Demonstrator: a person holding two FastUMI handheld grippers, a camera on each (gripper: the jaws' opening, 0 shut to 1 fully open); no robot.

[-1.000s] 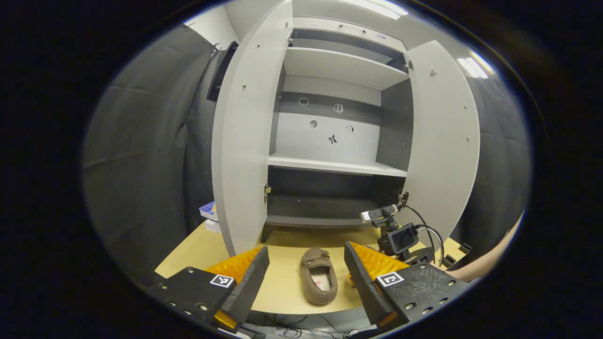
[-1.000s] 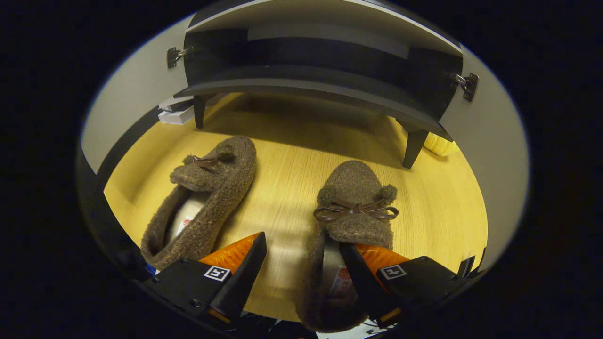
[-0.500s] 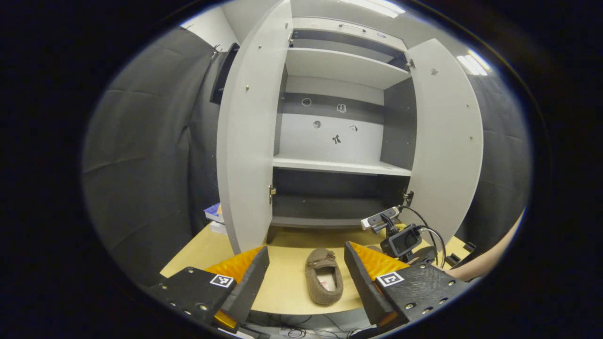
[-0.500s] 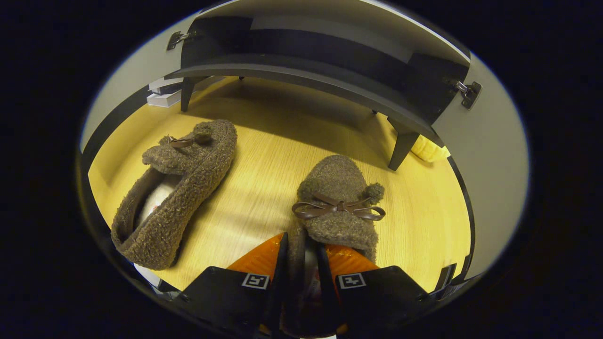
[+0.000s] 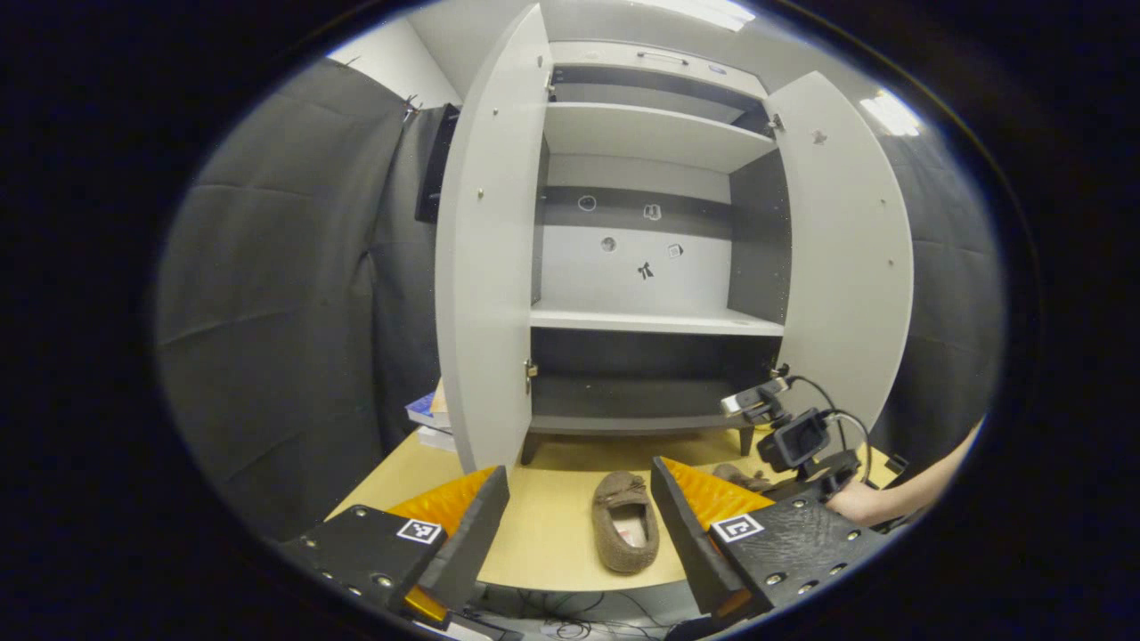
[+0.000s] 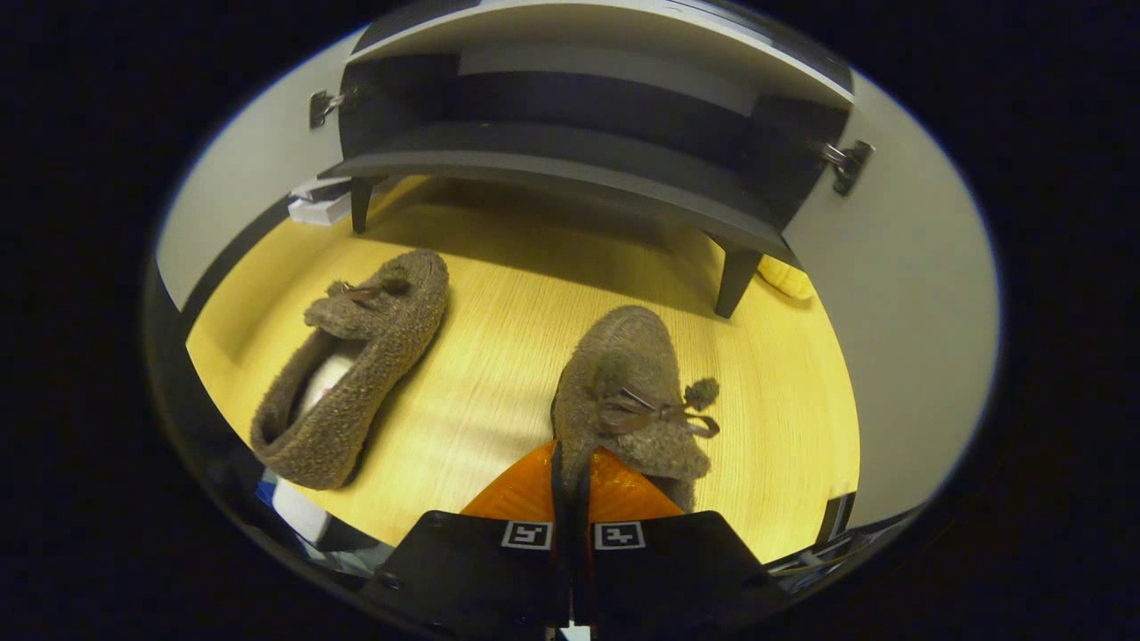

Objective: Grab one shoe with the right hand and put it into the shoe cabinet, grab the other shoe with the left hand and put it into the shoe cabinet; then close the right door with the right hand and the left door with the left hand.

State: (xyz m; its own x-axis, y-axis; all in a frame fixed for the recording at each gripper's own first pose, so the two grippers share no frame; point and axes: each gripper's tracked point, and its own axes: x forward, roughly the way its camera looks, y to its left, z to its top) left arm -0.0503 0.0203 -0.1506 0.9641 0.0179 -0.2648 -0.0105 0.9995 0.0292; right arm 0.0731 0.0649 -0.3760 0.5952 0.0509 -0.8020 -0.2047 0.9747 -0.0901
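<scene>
Gripped shoe (image 6: 628, 392): fuzzy brown slipper with a thin bow, long axis running straight away from the right gripper (image 6: 570, 481), toe toward the shoe cabinet (image 6: 570, 160), heel edge pinched between both fingers, which stand nearly closed on it; rolled a little to one side, bow leaning right; cannot tell whether the sole touches the tabletop. Other shoe (image 6: 352, 365): same pile fabric, lying on the table (image 6: 499, 356) to the left, well apart, toe angled up and right toward the cabinet, pale insole visible in the opening. In the left gripper view, that shoe (image 5: 627, 532) between the fingers of the left gripper (image 5: 579, 516), farther off and untouched, jaws spread wide and holding nothing; right gripper (image 5: 802, 445) with cables and a hand (image 5: 855, 503) at the right. Surface: light wood-grain tabletop, smooth. Cabinet: grey panels, dark interior at the bottom shelf, short dark legs, left door (image 5: 485, 258) and right door (image 5: 846, 240) both swung open, metal hinges. Stacked books (image 5: 427, 418) beside the left door; dark cloth wall (image 5: 285, 294) behind.
</scene>
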